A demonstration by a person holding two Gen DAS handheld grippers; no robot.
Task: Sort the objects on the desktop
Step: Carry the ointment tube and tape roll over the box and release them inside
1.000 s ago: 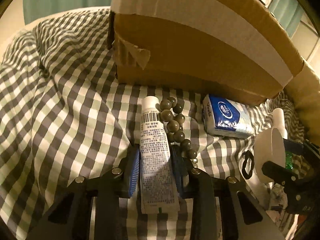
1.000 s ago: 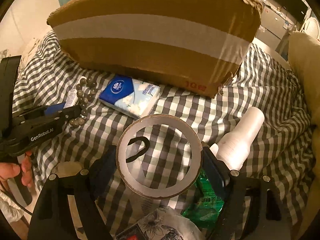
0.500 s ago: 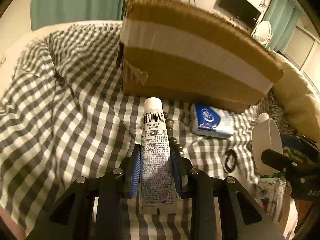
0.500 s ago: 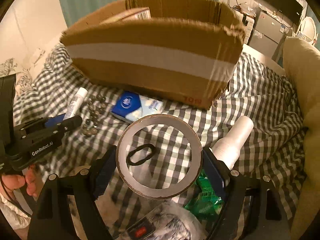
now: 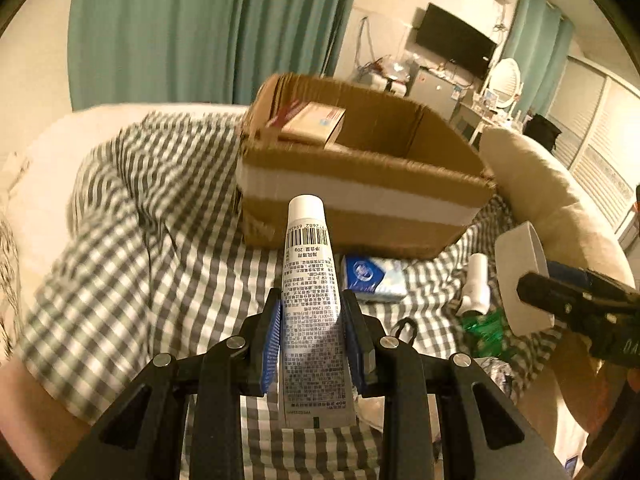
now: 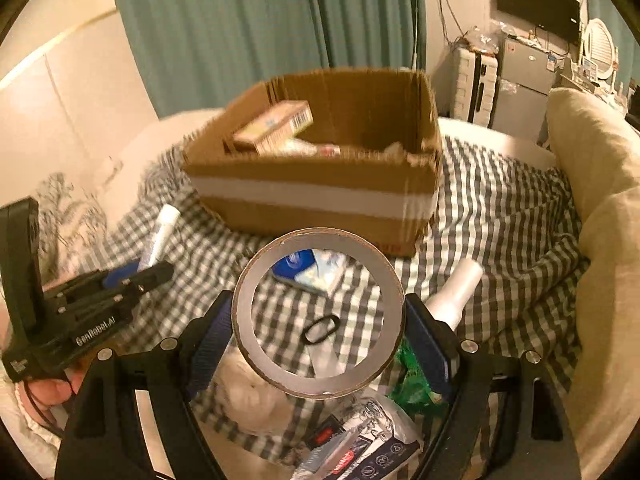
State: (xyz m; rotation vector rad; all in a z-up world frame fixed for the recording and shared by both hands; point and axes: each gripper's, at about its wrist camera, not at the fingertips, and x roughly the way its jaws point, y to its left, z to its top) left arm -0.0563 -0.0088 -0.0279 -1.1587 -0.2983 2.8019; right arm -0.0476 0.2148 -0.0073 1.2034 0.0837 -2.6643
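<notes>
We see the white tube clamped in the left gripper, above the checked cloth. The tape roll is clamped in the right gripper. Both face the cardboard box, just beyond.

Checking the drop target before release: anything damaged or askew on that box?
Yes. The box has a torn, ragged front rim at its right corner, and a small carton inside lies tilted against the left wall.
</notes>
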